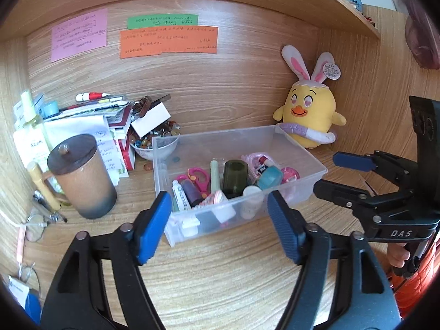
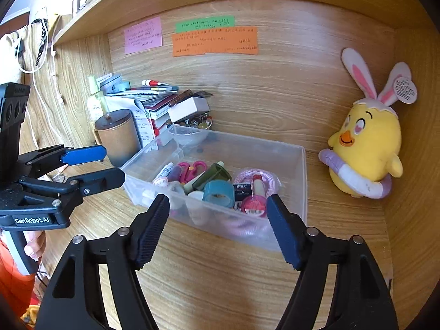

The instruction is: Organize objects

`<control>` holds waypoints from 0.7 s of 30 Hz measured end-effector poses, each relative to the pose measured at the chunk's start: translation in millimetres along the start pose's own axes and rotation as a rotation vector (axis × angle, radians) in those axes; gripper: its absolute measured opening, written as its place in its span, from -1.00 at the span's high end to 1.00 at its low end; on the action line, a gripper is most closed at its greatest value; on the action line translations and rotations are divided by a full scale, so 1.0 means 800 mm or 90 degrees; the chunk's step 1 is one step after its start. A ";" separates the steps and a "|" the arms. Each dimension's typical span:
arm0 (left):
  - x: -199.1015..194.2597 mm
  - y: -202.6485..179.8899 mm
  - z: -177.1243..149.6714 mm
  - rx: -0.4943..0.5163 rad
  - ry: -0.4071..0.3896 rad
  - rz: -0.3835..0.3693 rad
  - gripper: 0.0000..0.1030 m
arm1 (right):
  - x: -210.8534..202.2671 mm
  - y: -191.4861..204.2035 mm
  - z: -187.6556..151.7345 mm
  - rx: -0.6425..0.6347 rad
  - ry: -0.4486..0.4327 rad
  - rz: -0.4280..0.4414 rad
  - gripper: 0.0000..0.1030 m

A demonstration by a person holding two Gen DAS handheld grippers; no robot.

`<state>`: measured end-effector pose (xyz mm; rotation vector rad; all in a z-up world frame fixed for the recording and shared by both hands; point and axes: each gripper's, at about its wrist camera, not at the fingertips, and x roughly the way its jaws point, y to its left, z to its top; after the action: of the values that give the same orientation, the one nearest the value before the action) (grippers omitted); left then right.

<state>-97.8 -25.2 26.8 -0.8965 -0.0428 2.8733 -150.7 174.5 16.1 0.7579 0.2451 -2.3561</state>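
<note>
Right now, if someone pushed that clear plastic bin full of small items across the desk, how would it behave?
The clear plastic bin would probably slide easily: its flat base sits on smooth wood-grain desk. Its thin see-through walls may flex if squeezed. The loose contents, like the pink-handled scissors and dark green cup, would likely shift or rattle, making one end heavier.

The left gripper (image 1: 217,220) and right gripper (image 2: 220,222) sit side by side, tilted downward, jaws spread with nothing between them; fingers (image 2: 34,244) wrap the left handle
</note>
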 end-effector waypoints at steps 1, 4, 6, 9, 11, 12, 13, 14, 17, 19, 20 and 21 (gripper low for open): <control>-0.002 -0.001 -0.003 -0.002 -0.001 0.001 -0.51 | -0.002 0.001 -0.003 -0.001 0.000 -0.002 -0.38; -0.006 -0.004 -0.012 -0.009 -0.005 0.000 -0.63 | -0.007 0.003 -0.011 0.003 -0.001 -0.003 -0.50; -0.007 -0.006 -0.017 -0.013 -0.009 0.000 -0.68 | -0.011 0.004 -0.017 0.008 -0.003 -0.001 -0.56; -0.008 -0.009 -0.022 -0.010 -0.009 0.006 -0.69 | -0.014 0.006 -0.023 0.009 -0.001 -0.001 -0.56; -0.009 -0.011 -0.025 -0.010 -0.010 0.007 -0.70 | -0.015 0.007 -0.027 0.010 -0.001 -0.004 -0.56; -0.009 -0.011 -0.027 -0.011 -0.010 0.008 -0.71 | -0.016 0.008 -0.029 0.011 -0.001 -0.004 -0.57; -0.008 -0.012 -0.028 -0.012 -0.010 0.008 -0.72 | -0.016 0.008 -0.031 0.012 0.001 -0.004 -0.57; -0.008 -0.012 -0.029 -0.014 -0.010 0.008 -0.73 | -0.016 0.008 -0.032 0.014 0.002 -0.003 -0.57; -0.006 -0.012 -0.032 -0.015 -0.009 0.013 -0.73 | -0.015 0.006 -0.034 0.021 0.005 -0.001 -0.57; -0.006 -0.013 -0.033 -0.015 -0.009 0.014 -0.73 | -0.015 0.005 -0.035 0.025 0.007 0.000 -0.57; -0.006 -0.013 -0.034 -0.015 -0.008 0.014 -0.73 | -0.015 0.004 -0.036 0.026 0.007 0.000 -0.57; -0.005 -0.013 -0.034 -0.015 -0.008 0.013 -0.73 | -0.014 0.003 -0.036 0.028 0.008 0.000 -0.57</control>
<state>-77.6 -15.6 7.6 -0.8880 -0.0697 2.9041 -128.9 188.6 -0.5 0.7927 0.1994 -2.3638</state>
